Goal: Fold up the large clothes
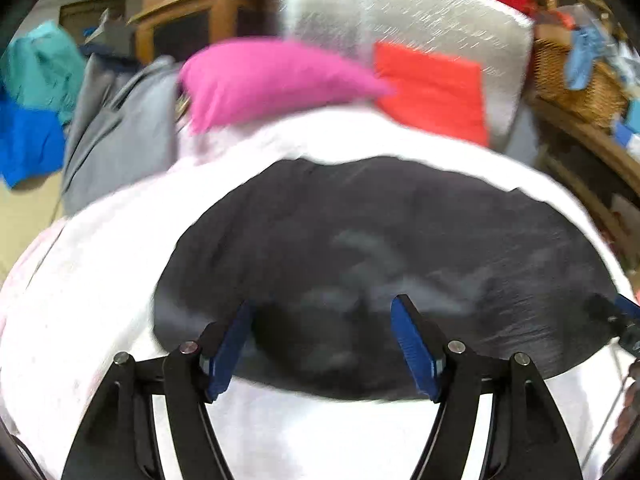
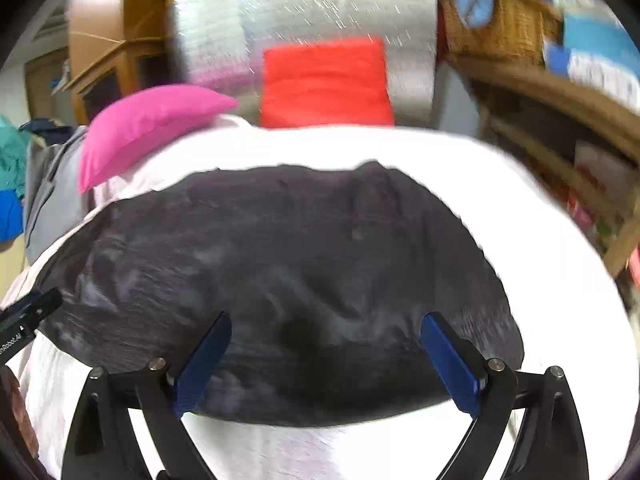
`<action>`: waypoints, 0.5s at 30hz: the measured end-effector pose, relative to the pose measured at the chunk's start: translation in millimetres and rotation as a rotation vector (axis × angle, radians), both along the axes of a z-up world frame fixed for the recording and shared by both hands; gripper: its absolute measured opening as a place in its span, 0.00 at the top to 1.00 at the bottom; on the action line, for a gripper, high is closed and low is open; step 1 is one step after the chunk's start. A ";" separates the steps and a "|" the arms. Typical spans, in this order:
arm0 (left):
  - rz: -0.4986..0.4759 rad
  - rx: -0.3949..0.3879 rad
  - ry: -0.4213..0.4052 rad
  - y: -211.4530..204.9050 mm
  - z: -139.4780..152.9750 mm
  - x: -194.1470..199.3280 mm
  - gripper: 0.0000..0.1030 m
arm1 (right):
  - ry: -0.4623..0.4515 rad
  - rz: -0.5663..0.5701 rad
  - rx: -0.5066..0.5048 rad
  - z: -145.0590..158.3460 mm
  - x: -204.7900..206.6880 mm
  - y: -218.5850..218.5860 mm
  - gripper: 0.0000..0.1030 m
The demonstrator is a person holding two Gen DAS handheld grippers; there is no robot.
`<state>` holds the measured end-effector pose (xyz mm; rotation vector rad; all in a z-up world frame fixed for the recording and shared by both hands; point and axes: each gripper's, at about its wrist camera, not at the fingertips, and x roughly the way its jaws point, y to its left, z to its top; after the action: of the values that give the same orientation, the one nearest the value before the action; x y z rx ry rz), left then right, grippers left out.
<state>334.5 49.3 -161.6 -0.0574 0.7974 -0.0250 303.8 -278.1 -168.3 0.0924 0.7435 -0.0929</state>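
The dark garment lies spread on the white sheet in front of me, with a band of bare sheet showing past its far edge and along its near hem. My right gripper hangs over the near half of the cloth with its jaws spread wide, nothing pinched between the blue pads. My left gripper also stands apart over the near hem, gripping nothing.

In the left view the garment's left edge curves inward and leaves a wide stretch of sheet free there; the right view shows free sheet to the right instead. Each view catches the tip of the other gripper at its side margin.

Beyond the sheet sit a pink pillow and a red cushion against a silver padded backing. A wicker basket stands on wooden shelving to the right. Grey clothing is heaped at the left, though blur makes it hard to tell what it is.
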 end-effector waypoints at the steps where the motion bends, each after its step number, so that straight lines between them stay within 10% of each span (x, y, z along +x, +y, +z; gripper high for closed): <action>1: -0.005 0.000 0.037 3.8 -9.8 5.1 0.30 | 0.038 -0.015 0.021 -10.2 4.3 -8.6 0.06; 11: 0.033 0.004 -0.027 18.2 16.7 -6.5 0.30 | 0.016 -0.029 0.059 7.3 -1.1 -23.6 0.05; 15: 0.048 -0.017 0.105 35.8 -17.3 7.4 0.25 | 0.134 -0.056 0.117 -26.1 11.6 -43.1 0.03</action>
<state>341.9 85.1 -178.9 -0.0949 0.9006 0.0165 315.4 -321.2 -194.4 0.2199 0.8808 -0.1094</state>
